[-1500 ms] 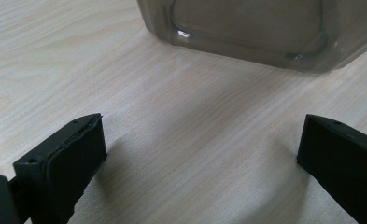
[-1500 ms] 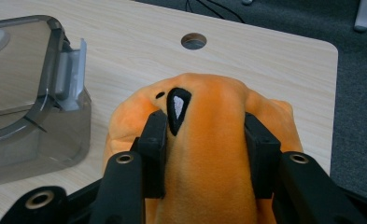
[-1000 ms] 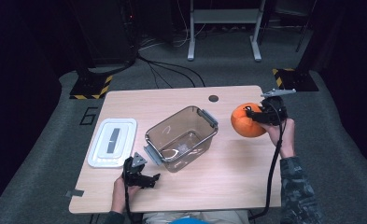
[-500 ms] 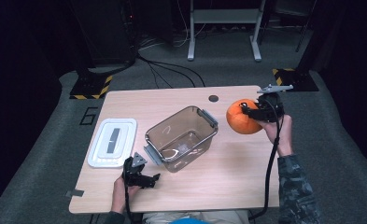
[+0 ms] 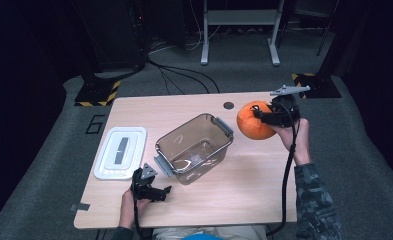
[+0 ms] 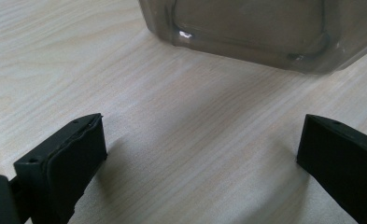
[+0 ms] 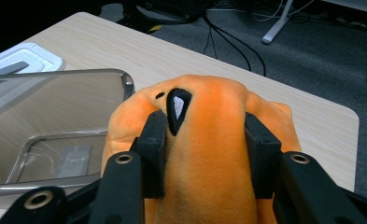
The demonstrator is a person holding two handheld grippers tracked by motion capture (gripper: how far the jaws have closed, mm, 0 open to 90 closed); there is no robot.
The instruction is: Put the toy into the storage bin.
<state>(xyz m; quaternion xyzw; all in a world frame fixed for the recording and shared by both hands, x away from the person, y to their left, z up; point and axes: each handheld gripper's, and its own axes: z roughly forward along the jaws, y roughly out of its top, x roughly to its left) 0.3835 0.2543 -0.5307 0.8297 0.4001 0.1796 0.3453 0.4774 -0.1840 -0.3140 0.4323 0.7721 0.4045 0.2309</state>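
High view looks down; both close gripper views share the clear bin (image 5: 195, 149).

Light wood-grain bench (image 5: 244, 192) at centre, rounded corners, small dark round grommet (image 5: 228, 105) near far edge at 12 o'clock. Grey carpet floor (image 5: 49, 165) all round. Black-and-yellow hazard-striped stand bases at 10 o'clock (image 5: 98, 94) and 2 o'clock (image 5: 318, 84). Black cables (image 5: 179, 75) trail over carpet at 11 o'clock. Grey metal frame legs (image 5: 239, 30) at 12 o'clock. Number 6 marking (image 5: 94, 124) on floor at 9 o'clock. Tape strip (image 5: 79, 206) on bench edge, 7 o'clock. Surroundings dark, bench lit.
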